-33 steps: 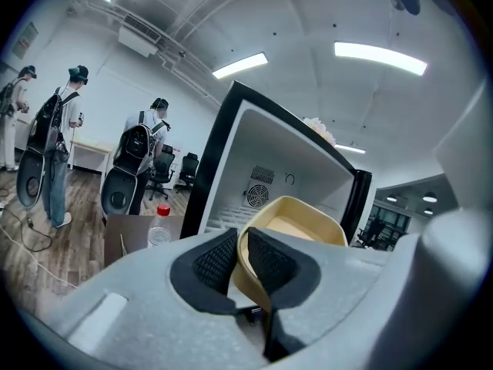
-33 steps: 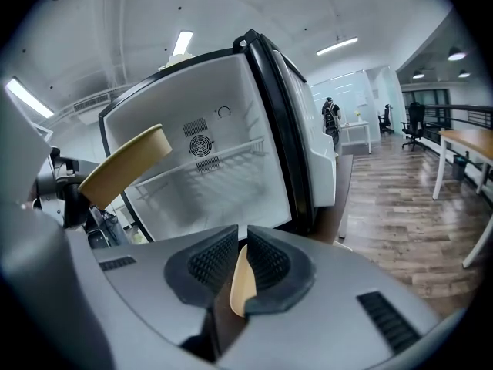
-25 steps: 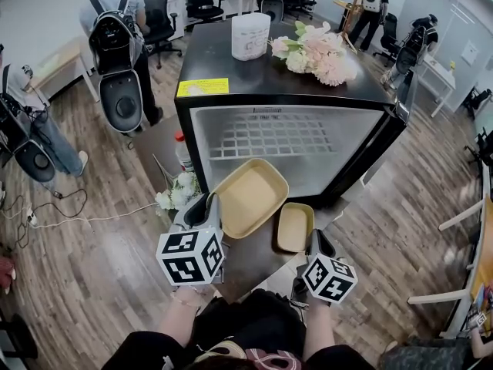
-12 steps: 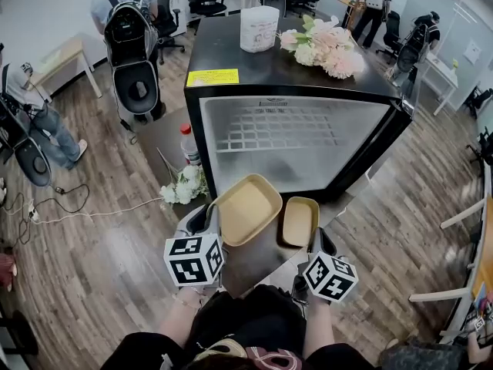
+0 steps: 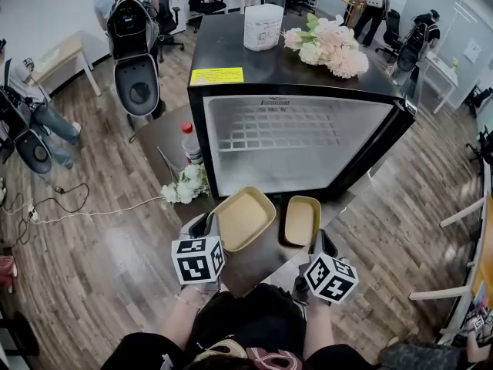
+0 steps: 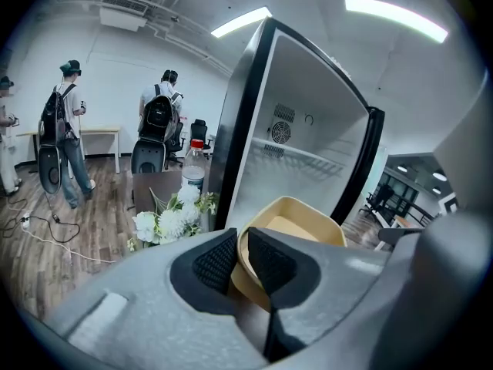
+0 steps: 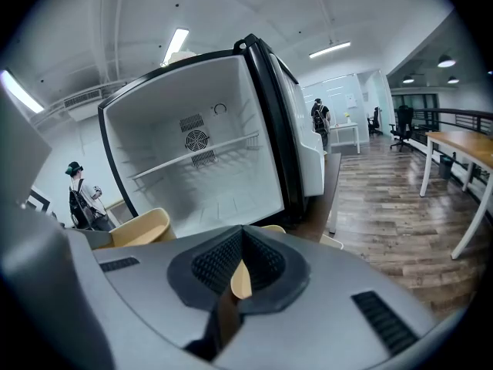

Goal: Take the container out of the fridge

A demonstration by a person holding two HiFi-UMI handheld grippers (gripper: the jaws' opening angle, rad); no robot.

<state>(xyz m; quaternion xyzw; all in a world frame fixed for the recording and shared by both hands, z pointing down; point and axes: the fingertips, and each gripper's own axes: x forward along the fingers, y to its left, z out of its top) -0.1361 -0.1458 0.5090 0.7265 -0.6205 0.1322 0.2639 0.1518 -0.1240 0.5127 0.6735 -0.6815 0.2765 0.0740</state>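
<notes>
The black fridge (image 5: 293, 141) stands open, its white inside bare. In front of it, over a dark table (image 5: 258, 268), are two tan containers. My left gripper (image 5: 211, 223) is shut on the near rim of the larger container (image 5: 245, 216); in the left gripper view the rim (image 6: 254, 264) runs between the pads of that gripper (image 6: 240, 245). My right gripper (image 5: 315, 239) is shut on the near rim of the smaller container (image 5: 300, 220). A tan sliver of that container (image 7: 239, 281) shows between the closed pads of the right gripper (image 7: 242, 243).
White flowers (image 5: 183, 187) and a red-capped bottle (image 5: 189, 143) stand on a low table left of the fridge. Pink flowers (image 5: 330, 46) and a white roll (image 5: 262, 26) sit on the fridge top. The open door (image 5: 394, 133) swings out right. People with backpacks (image 5: 131, 29) stand at the back left.
My left gripper has come down with the larger container, away from the fridge opening and closer to the table. The right gripper and the smaller container have stayed in place.
</notes>
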